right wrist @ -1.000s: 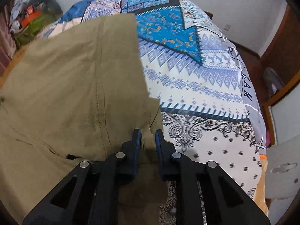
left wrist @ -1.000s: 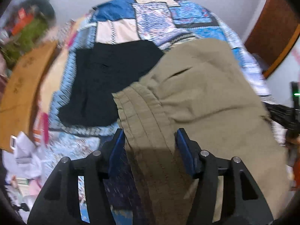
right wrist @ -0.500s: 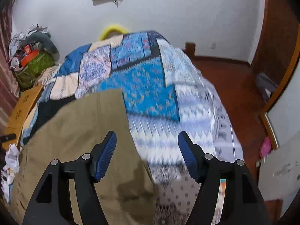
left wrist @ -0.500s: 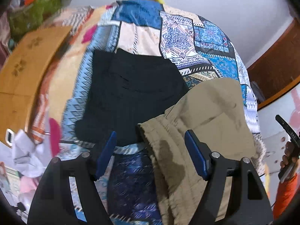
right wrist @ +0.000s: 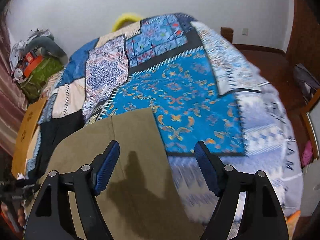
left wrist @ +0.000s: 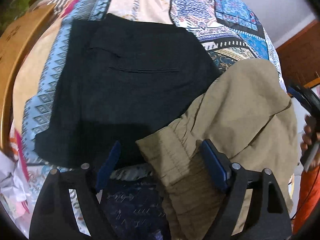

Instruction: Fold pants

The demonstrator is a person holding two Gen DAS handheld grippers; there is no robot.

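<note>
Folded khaki pants [left wrist: 236, 120] lie on the patchwork bedspread [left wrist: 140, 6], their ribbed waistband end nearest me. My left gripper [left wrist: 162, 166] is open and empty, held above that waistband end. In the right wrist view the khaki pants [right wrist: 124, 160] lie flat with a straight far edge. My right gripper [right wrist: 158, 166] is open and empty above their right edge. Folded black pants [left wrist: 124, 84] lie to the left of the khaki ones, touching them.
A wooden bed rail [left wrist: 18, 46] runs along the left side. The patterned bedspread [right wrist: 190, 100] stretches right of the khaki pants. Clutter [right wrist: 34, 60] is piled by the far left wall. A dark bag [right wrist: 306, 82] sits on the wooden floor at right.
My right gripper has let go of the khaki pants, opened wide and lifted away. My left gripper has opened wider and pulled back from the waistband. The pants now lie still.
</note>
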